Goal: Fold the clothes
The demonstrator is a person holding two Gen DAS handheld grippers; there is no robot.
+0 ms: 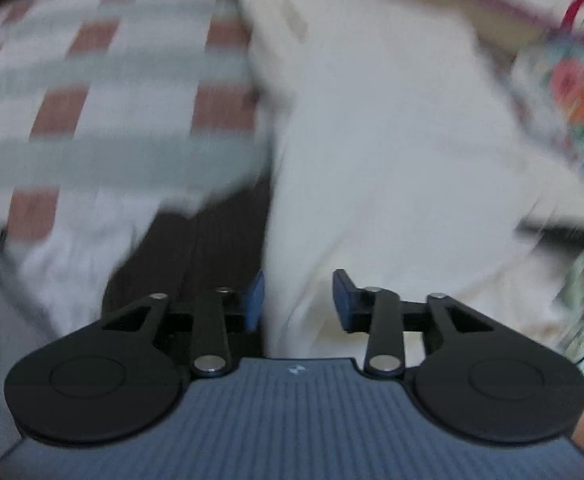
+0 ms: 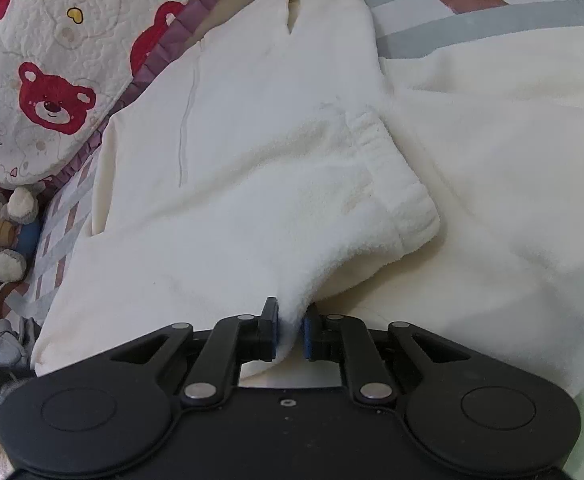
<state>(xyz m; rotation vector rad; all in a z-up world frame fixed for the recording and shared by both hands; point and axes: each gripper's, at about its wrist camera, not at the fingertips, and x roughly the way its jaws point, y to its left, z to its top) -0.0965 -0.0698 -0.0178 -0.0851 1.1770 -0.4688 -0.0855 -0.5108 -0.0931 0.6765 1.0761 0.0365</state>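
A cream-white fleece garment (image 2: pixel 252 160) lies spread on the bed, one sleeve with a ribbed cuff (image 2: pixel 407 208) folded across its body. My right gripper (image 2: pixel 290 330) is shut on a pinched-up ridge of this fleece near its lower edge. In the blurred left wrist view the same white garment (image 1: pixel 371 140) fills the right half. My left gripper (image 1: pixel 297 300) hovers over its left edge with the blue pads (image 1: pixel 341 300) well apart; fabric shows beyond the gap, and the pads are not pressing on it.
A bedspread checked in white, grey and brick red (image 1: pixel 92 100) (image 2: pixel 471 4) lies under the garment. A quilted pillow with red bears (image 2: pixel 44 60) and a plush toy (image 2: pixel 4 220) sit at the left. A colourful patterned item (image 1: pixel 571 92) lies at the right. A dark strip (image 1: pixel 196 248) shows beside the garment.
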